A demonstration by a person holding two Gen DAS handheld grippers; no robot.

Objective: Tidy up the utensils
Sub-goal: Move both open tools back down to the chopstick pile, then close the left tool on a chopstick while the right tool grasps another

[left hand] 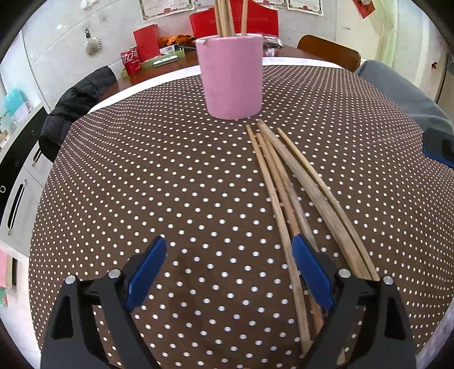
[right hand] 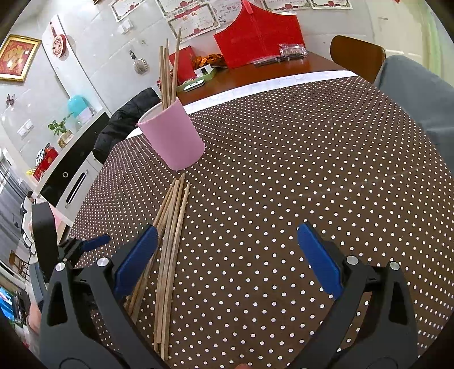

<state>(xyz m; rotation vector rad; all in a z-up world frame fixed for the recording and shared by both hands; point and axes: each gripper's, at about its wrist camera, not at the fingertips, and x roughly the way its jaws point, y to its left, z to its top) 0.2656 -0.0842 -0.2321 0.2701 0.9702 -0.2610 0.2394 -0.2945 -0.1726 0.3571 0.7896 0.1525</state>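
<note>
Resting on a round table [left hand: 170,176] covered with a brown cloth with white polka dots, a bundle of loose wooden chopsticks [left hand: 286,181] lies flat, its tips fanned out just short of a pink cylindrical holder cup [left hand: 232,76]. The cup stands upright toward the far edge of the table and already contains several upright wooden chopsticks [left hand: 227,17].

Left gripper [left hand: 229,255]: black frame with blue finger pads, jaws spread wide, nothing between the pads. Its right finger [left hand: 310,272] sits over the near part of the loose bundle; one stick passes along the inner side of that finger, the remainder run under and outside it. Contact between pad and sticks cannot be confirmed.

Right gripper [right hand: 227,249]: same construction, jaws likewise spread wide with only bare cloth between them. Its left finger [right hand: 136,261] overlaps the near ends of the loose bundle [right hand: 170,235], which extends from below that finger toward the cup [right hand: 174,136].

In the right wrist view the left gripper's blue tip [right hand: 98,241] appears near the table's left edge, beside the bundle.

A grey sleeve [left hand: 397,93] lies along the table's right edge. A dark jacket [left hand: 76,105] hangs beyond the left edge.
</note>
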